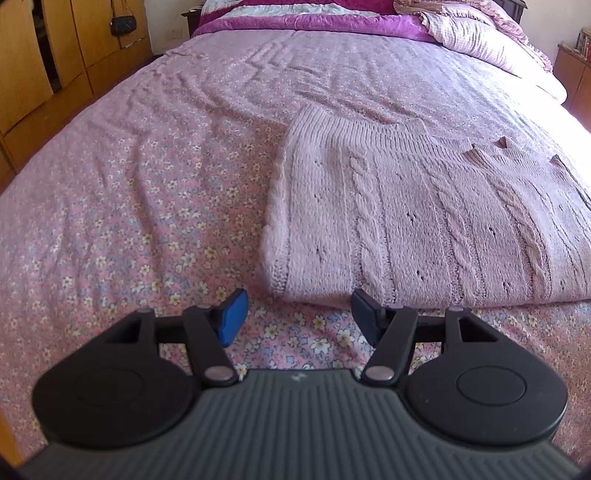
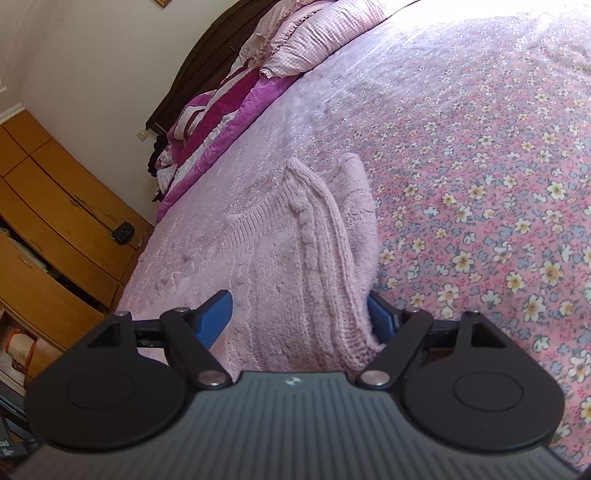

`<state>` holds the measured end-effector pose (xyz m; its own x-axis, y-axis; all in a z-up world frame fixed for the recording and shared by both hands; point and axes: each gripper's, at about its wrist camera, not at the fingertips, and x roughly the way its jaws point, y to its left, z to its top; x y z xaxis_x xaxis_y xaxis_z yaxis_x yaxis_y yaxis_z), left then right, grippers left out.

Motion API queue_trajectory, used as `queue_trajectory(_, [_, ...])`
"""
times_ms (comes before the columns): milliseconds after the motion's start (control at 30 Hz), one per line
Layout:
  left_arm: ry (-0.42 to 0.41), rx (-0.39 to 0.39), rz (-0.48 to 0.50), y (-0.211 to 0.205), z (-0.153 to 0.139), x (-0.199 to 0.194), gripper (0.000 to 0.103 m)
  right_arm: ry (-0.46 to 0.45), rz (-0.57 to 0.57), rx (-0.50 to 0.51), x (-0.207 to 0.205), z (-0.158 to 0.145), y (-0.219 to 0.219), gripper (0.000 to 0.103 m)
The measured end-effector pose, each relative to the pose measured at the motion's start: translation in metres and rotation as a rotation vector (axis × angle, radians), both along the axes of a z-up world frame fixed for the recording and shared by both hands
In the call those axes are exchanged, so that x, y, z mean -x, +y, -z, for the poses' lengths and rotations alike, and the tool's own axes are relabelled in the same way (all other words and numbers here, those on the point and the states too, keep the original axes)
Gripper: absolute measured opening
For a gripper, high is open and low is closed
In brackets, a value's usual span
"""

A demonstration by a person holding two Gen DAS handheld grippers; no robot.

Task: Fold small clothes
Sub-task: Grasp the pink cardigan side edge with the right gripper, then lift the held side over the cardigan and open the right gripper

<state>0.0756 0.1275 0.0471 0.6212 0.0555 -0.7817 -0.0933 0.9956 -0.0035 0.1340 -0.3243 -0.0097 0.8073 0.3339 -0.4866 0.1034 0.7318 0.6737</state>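
A pale pink cable-knit sweater [image 1: 424, 214] lies folded on the floral bedspread [image 1: 129, 221]. In the left wrist view my left gripper [image 1: 297, 317] is open and empty, just in front of the sweater's near left corner, its blue pads [image 1: 232, 317] apart. In the right wrist view the sweater [image 2: 295, 266] runs between the open jaws of my right gripper [image 2: 301, 319]. Its raised folded edge lies against the right blue pad [image 2: 382, 321]; the left pad sits apart over the fabric.
Pillows and a magenta quilt [image 1: 314, 18] are piled at the head of the bed. Wooden cabinets [image 1: 55, 66] stand along the left side, also in the right wrist view [image 2: 48, 236]. A small dark pouch [image 2: 123, 232] hangs on a cabinet door.
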Motion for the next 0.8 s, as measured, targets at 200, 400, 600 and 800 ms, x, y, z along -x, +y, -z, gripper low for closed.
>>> queue_trajectory(200, [0.009, 0.000, -0.004, 0.000, 0.001, 0.000, 0.064, -0.054, -0.026, -0.084, 0.002, 0.003, 0.001, 0.048])
queue_trajectory(400, [0.012, -0.002, -0.004, -0.001, 0.002, -0.001, 0.064, -0.048, -0.010, -0.089, 0.000, 0.012, -0.001, 0.038])
queue_trajectory(600, [0.014, -0.005, -0.003, -0.001, 0.002, -0.001, 0.064, -0.032, -0.001, -0.100, 0.001, 0.018, -0.004, 0.040])
queue_trajectory(800, [0.011, -0.003, 0.000, -0.001, 0.002, 0.002, 0.064, -0.040, -0.006, -0.126, -0.001, 0.024, -0.006, 0.044])
